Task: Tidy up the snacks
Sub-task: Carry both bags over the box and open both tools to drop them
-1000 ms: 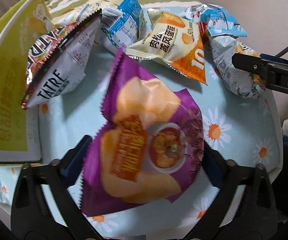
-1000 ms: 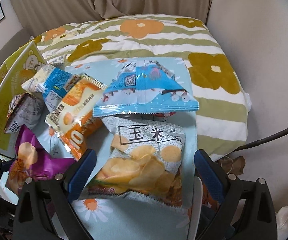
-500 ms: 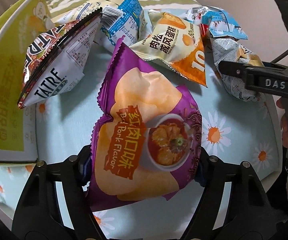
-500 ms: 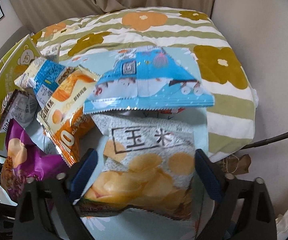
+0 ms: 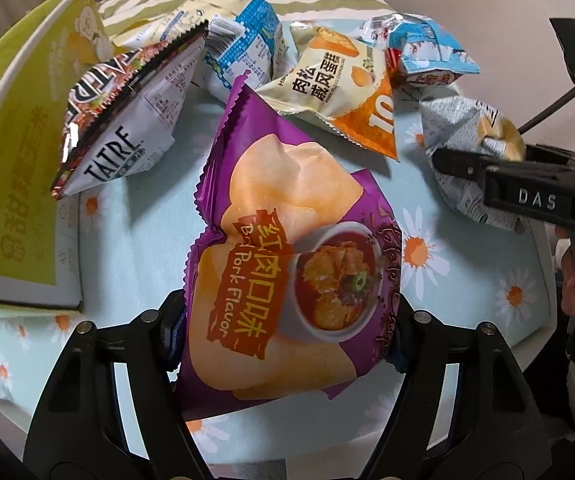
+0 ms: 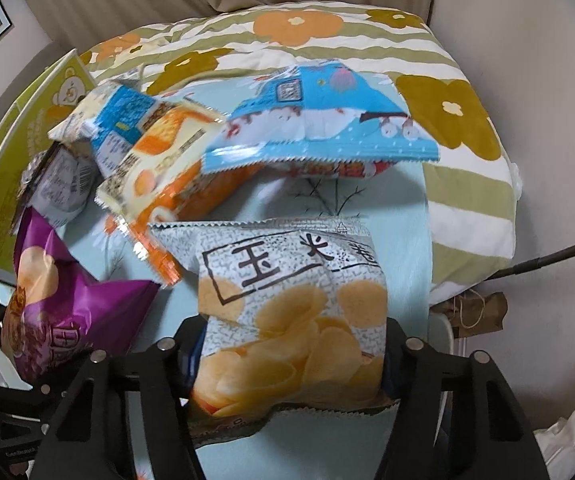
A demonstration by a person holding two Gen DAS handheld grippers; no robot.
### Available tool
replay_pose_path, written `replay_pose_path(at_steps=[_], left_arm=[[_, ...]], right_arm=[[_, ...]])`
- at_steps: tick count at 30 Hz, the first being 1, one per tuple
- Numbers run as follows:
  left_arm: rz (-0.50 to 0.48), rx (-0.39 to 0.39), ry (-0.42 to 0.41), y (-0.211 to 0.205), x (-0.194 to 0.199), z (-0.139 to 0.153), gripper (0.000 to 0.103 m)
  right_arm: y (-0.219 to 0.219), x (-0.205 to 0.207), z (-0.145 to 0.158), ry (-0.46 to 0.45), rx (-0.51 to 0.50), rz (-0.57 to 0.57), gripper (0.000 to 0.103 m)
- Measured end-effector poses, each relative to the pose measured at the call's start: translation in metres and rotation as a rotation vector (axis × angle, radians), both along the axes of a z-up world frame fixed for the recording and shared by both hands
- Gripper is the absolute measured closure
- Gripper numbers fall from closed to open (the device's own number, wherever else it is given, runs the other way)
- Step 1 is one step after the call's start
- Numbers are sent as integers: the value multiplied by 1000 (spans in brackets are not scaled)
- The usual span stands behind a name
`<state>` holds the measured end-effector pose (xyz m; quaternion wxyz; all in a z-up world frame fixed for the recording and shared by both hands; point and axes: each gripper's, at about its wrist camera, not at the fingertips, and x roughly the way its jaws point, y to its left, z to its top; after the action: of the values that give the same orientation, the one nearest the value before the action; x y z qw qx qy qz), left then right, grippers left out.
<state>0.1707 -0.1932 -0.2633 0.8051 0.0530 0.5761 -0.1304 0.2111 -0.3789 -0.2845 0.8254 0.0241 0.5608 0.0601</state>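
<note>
Two grippers each clamp a snack bag on the daisy-print cloth [image 5: 119,248]. At the left, the left gripper [image 5: 283,332] has its fingers pressed on the sides of the purple chip bag [image 5: 287,264], near a yellow box [image 5: 11,184]. To the right, the right gripper [image 6: 291,360], whose jaws have just been closing, pinches the grey corn chip bag [image 6: 295,312]. Other bags lie farther off.
</note>
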Motion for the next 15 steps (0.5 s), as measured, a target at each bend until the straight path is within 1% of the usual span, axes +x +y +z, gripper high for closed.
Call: replay_pose_path(at_steps=[4, 7, 10, 11, 12, 15], left_arm=[[-10, -1, -19, 2, -4, 18, 33], [-11, -13, -47, 7, -10, 40, 33], [5, -23, -93, 17, -13, 69, 33], [15, -32, -116, 24, -14, 83, 33], [21, -36, -128, 29, -15, 89, 33], [60, -53, -192, 57, -12, 123, 33]], right_arm=[[7, -14, 13, -5, 14, 15, 44], [13, -24, 33, -36, 21, 33, 45], [21, -29, 58, -81, 17, 60, 45], [25, -29, 68, -101, 16, 71, 45], [28, -28, 75, -116, 14, 82, 45], [45, -21, 103, -177, 5, 110, 45]])
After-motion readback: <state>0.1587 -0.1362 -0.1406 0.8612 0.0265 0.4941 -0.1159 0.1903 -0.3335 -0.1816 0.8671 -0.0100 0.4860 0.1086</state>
